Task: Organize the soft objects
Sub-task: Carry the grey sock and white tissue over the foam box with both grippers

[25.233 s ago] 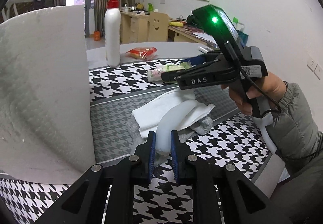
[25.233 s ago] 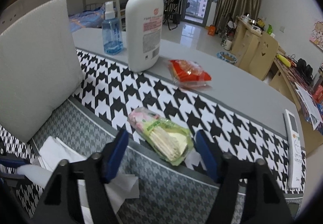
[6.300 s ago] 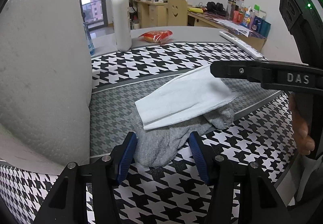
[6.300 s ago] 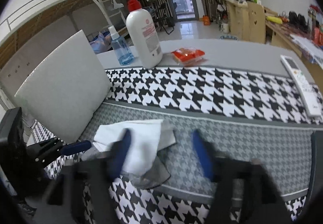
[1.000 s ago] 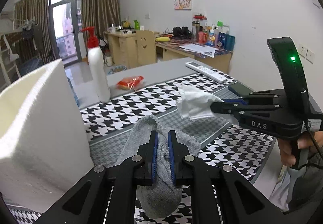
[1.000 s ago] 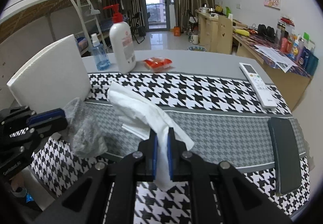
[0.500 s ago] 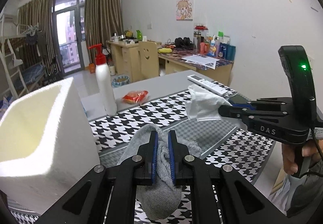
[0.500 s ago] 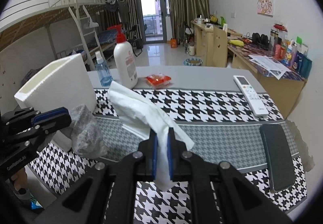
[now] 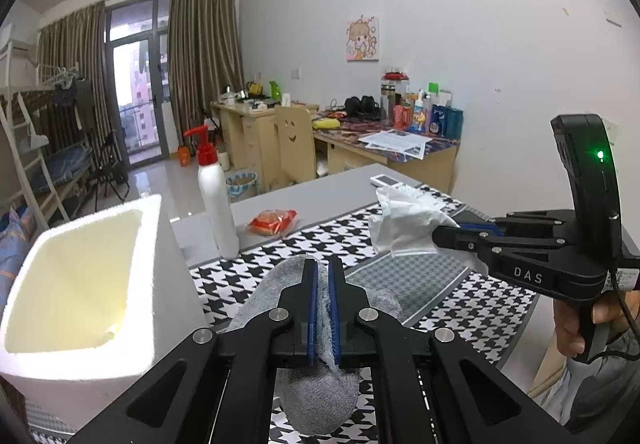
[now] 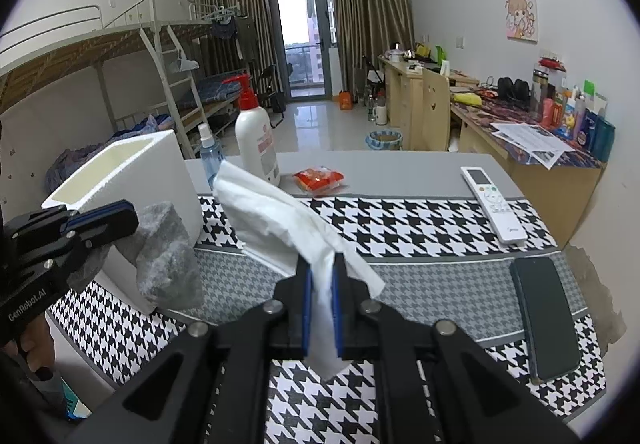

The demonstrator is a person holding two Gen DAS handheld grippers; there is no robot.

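1. Grey knit sock is hanging in the left gripper, whose jaws are clamped tight on it above the table; its long axis is running away from the camera, one end drooping below the jaws and the rest humping up beyond them.
2. White tissue is being pinched by the closed right gripper, its long axis rising up and to the left from the jaws, a short tail dangling beneath them.
3. Only the left wrist view is showing the inside of the white foam box, open at the top with something small and pale lying at its bottom; it is also showing a hand wrapped round the right gripper's handle.
4. Only the right wrist view is showing the phone lying flat on the houndstooth cloth, the whole remote, and a small blue spray bottle behind the box.
5. A white pump bottle is standing upright near the box, and a red snack packet is lying on the bare grey table just beyond the cloth.
6. In the right wrist view the sock is hanging in front of the box's near corner, hiding part of it.
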